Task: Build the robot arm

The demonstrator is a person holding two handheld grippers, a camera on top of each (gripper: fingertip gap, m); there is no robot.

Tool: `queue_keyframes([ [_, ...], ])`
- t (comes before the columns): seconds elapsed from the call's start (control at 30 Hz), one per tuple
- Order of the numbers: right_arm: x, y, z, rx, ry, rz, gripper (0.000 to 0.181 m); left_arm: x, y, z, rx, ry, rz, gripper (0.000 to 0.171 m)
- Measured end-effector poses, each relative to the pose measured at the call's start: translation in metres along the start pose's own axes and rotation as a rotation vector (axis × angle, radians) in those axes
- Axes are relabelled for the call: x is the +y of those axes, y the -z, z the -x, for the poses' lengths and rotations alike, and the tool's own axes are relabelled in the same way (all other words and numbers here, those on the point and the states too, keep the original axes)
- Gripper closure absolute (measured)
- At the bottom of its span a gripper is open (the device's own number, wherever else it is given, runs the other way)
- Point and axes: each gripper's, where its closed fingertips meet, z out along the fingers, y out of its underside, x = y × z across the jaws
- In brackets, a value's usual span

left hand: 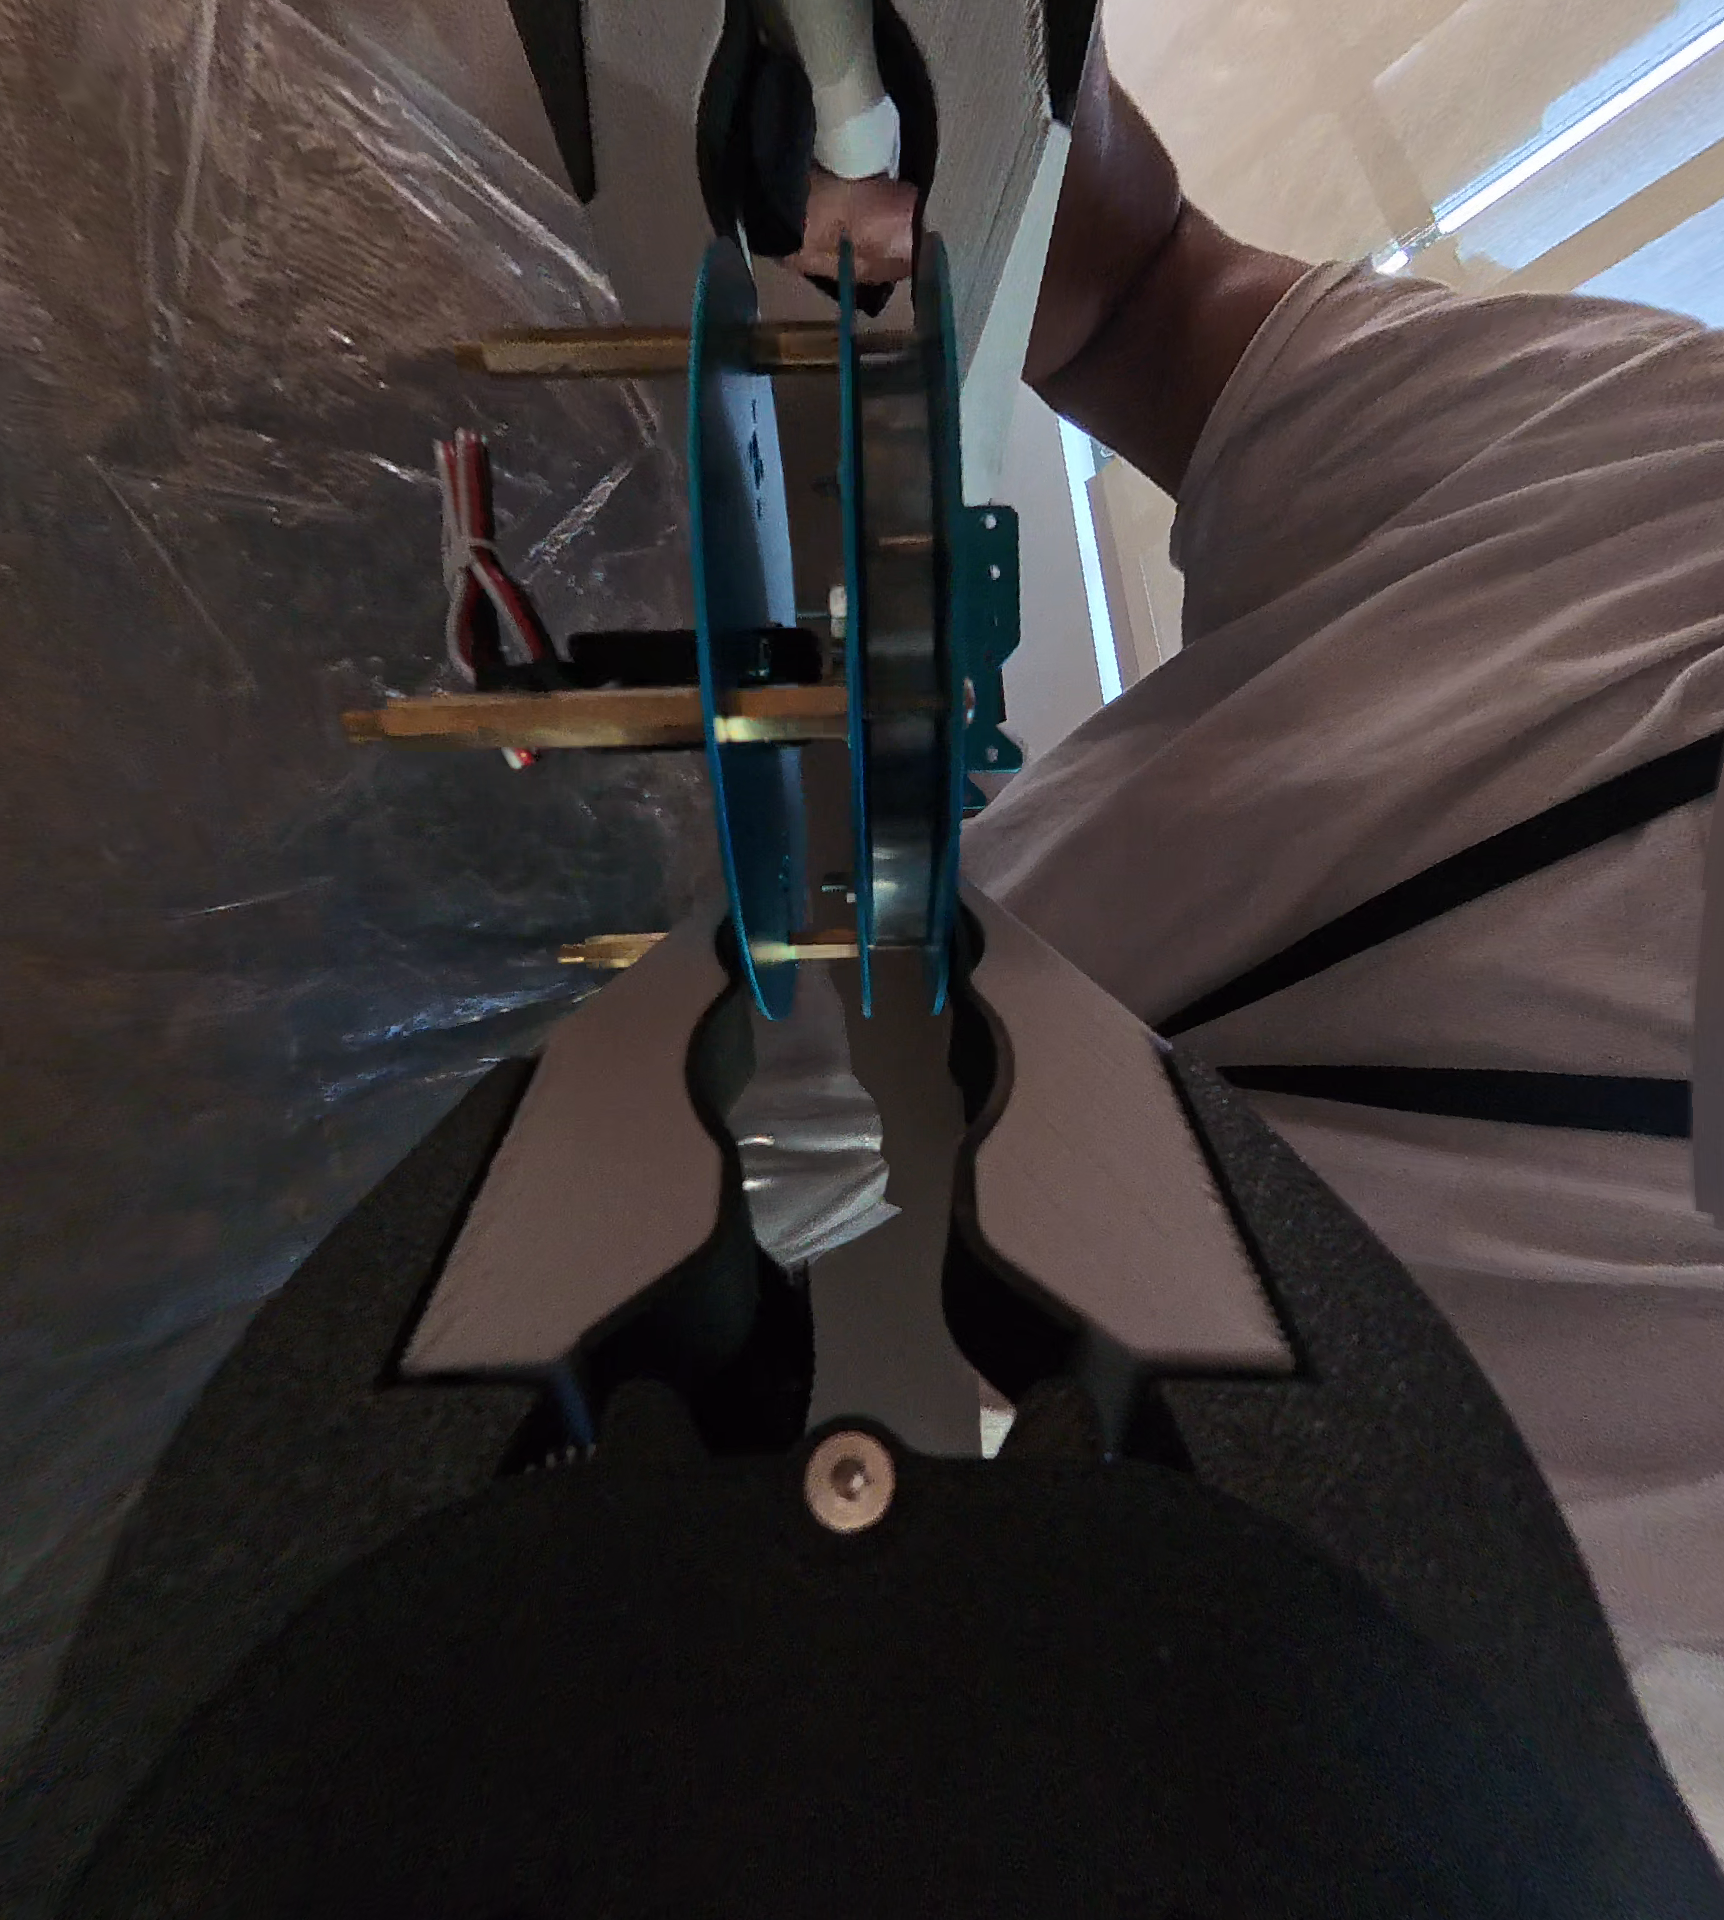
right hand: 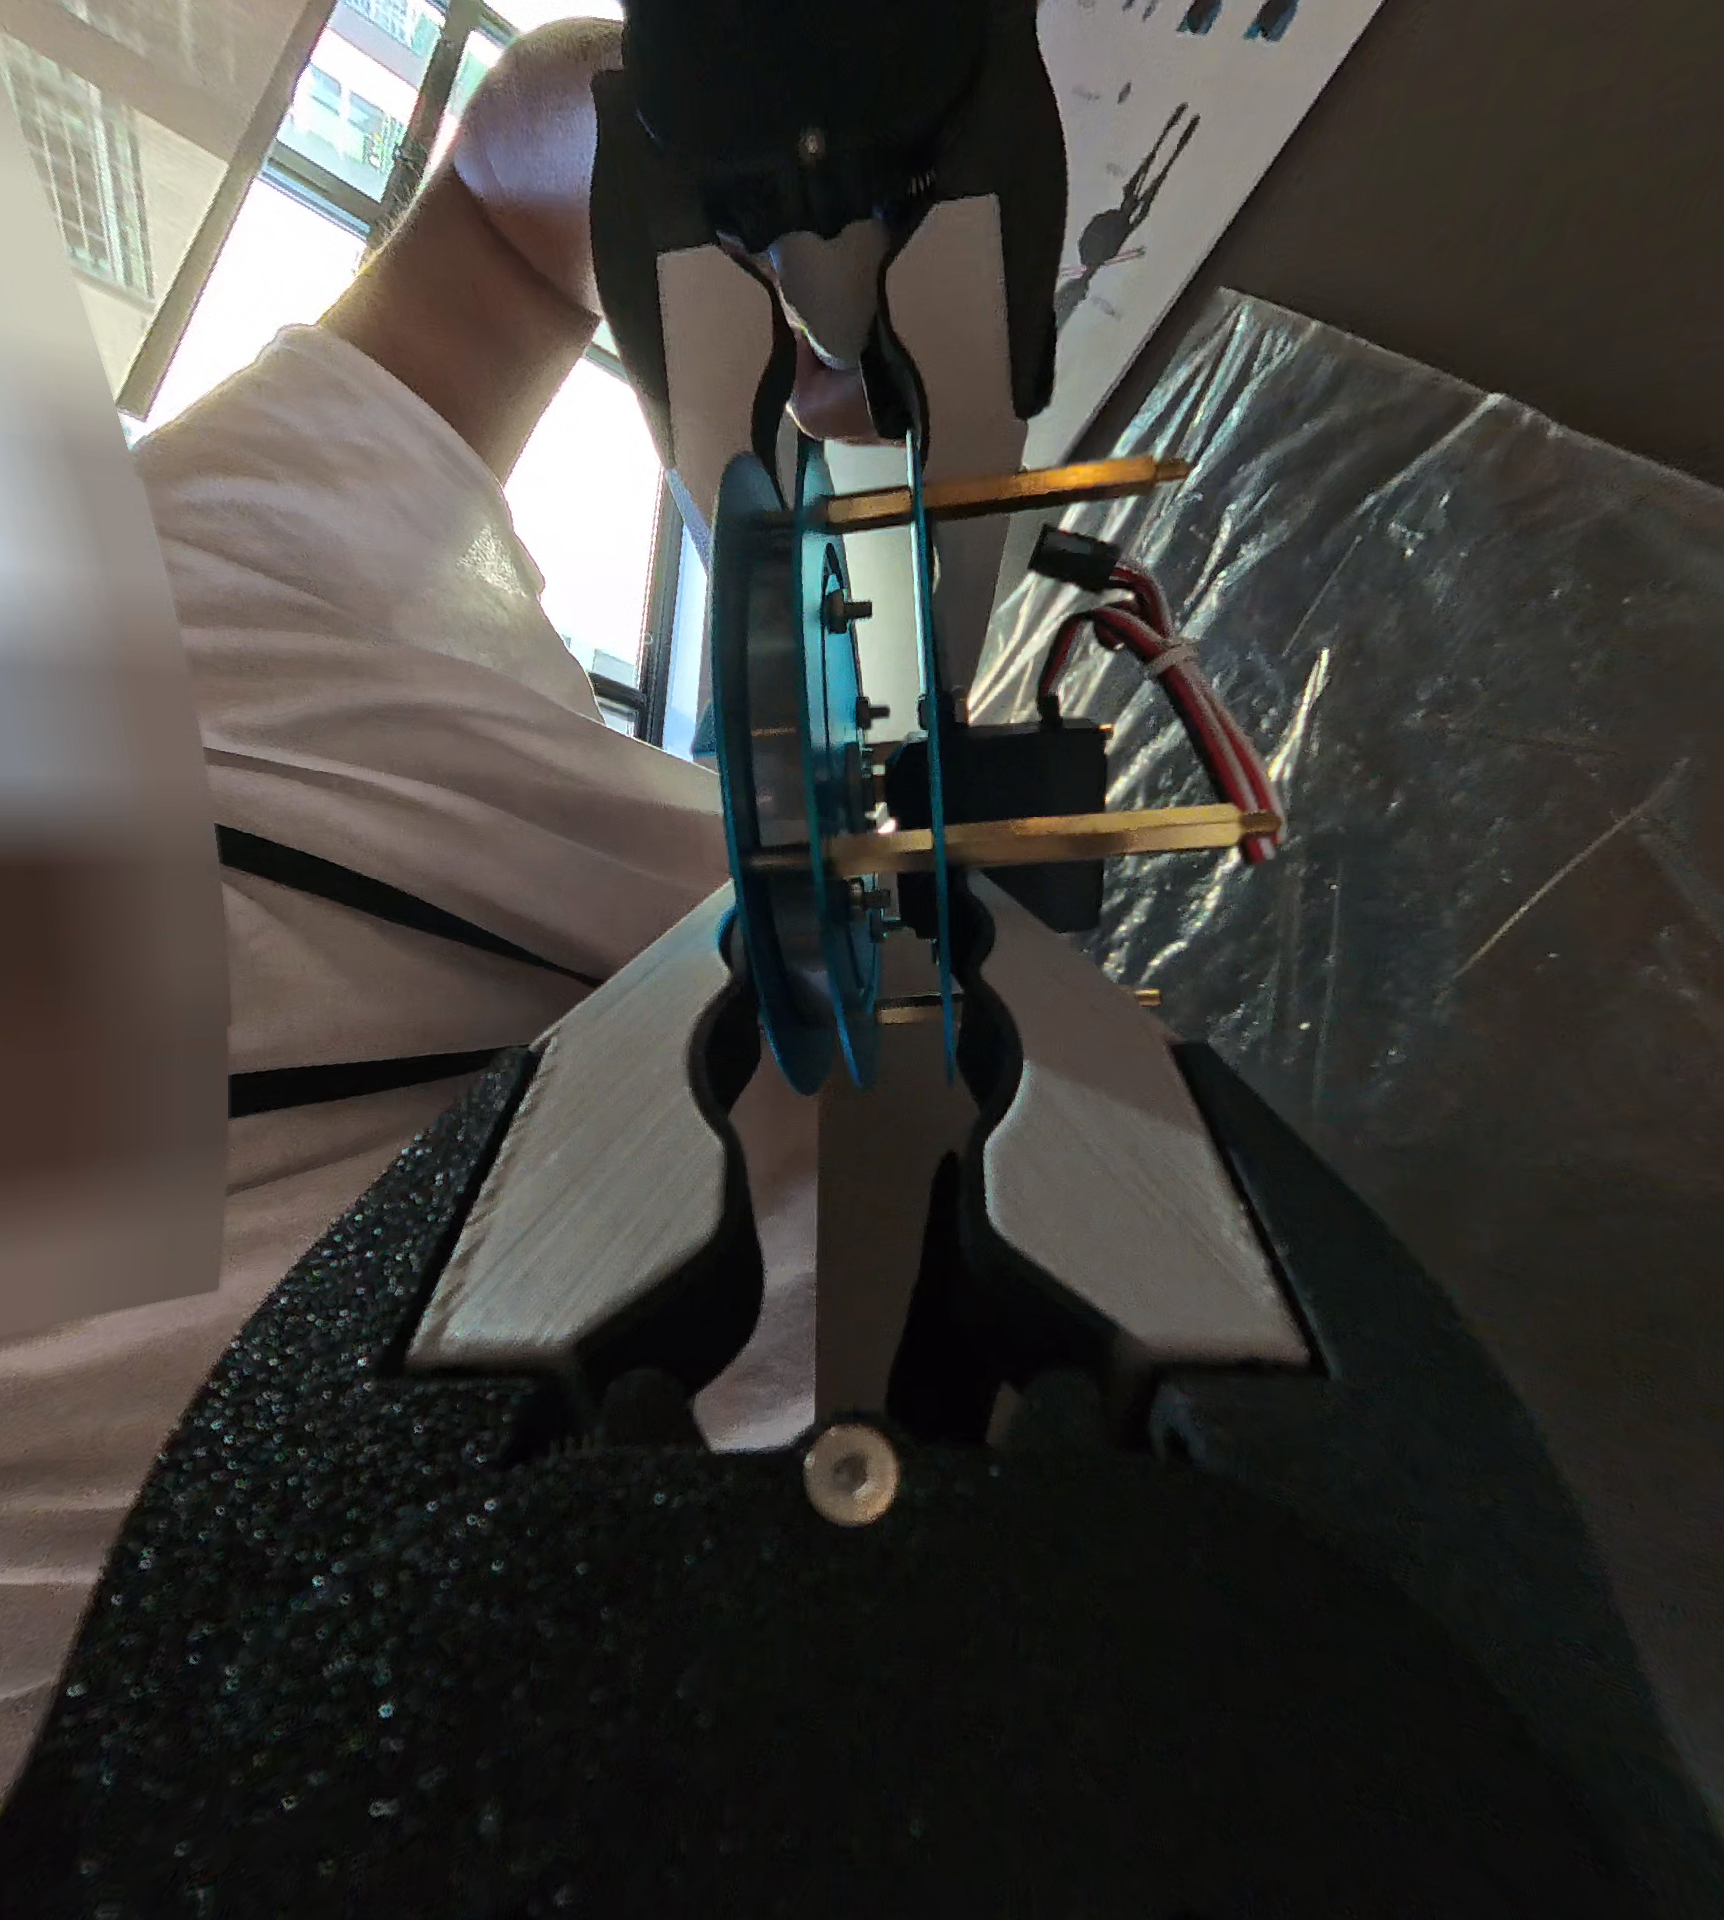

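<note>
My left tool (left hand: 842,971) sits nearest its lens, clenched on the rim of a blue disc assembly (left hand: 827,644) held edge-on at twelve o'clock. My right tool (right hand: 853,1023) grips the opposite rim of the same assembly (right hand: 837,779), so the piece hangs between both tools, each showing at the far end of the other's view. At three o'clock in the left view is a person's pale shirt (left hand: 1409,727); at nine, clear plastic sheeting (left hand: 214,520). Brass standoffs (right hand: 1045,836) cross the discs. A black servo (right hand: 1003,774) sits beside them, trailing red-and-white wires (right hand: 1180,665).
</note>
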Motion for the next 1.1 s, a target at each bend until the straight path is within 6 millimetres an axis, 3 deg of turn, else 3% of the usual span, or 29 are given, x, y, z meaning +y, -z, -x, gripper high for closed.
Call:
queue_keyframes([
  [0.17, -0.005, 0.001, -0.008, -0.051, -0.052, 0.032, 0.148, 0.001, -0.001, 0.005, 0.024, 0.058, -0.023, 0.139],
  [0.37, -0.028, 0.007, -0.023, -0.112, -0.083, -0.016, 0.146, -0.009, 0.008, 0.012, 0.077, 0.171, -0.106, 0.138],
  [0.5, -0.040, 0.013, -0.040, -0.056, -0.039, -0.078, 0.139, -0.017, 0.015, 0.018, 0.170, 0.381, -0.205, 0.138],
  [0.73, -0.052, 0.033, -0.059, 0.146, 0.103, -0.154, 0.136, -0.020, 0.024, 0.029, 0.265, 0.525, -0.253, 0.138],
  [0.83, -0.066, 0.053, -0.049, 0.290, 0.273, -0.247, 0.140, -0.020, 0.025, 0.029, 0.296, 0.539, -0.263, 0.136],
  [0.9, -0.072, 0.058, -0.030, 0.346, 0.413, -0.286, 0.142, -0.019, 0.025, 0.029, 0.298, 0.524, -0.255, 0.134],
  [1.0, -0.066, 0.039, -0.002, 0.353, 0.567, -0.271, 0.144, -0.017, 0.025, 0.028, 0.292, 0.507, -0.251, 0.130],
  [1.1, -0.056, 0.020, -0.008, 0.482, 0.655, -0.229, 0.148, -0.004, 0.027, 0.026, 0.225, 0.474, -0.219, 0.125],
])
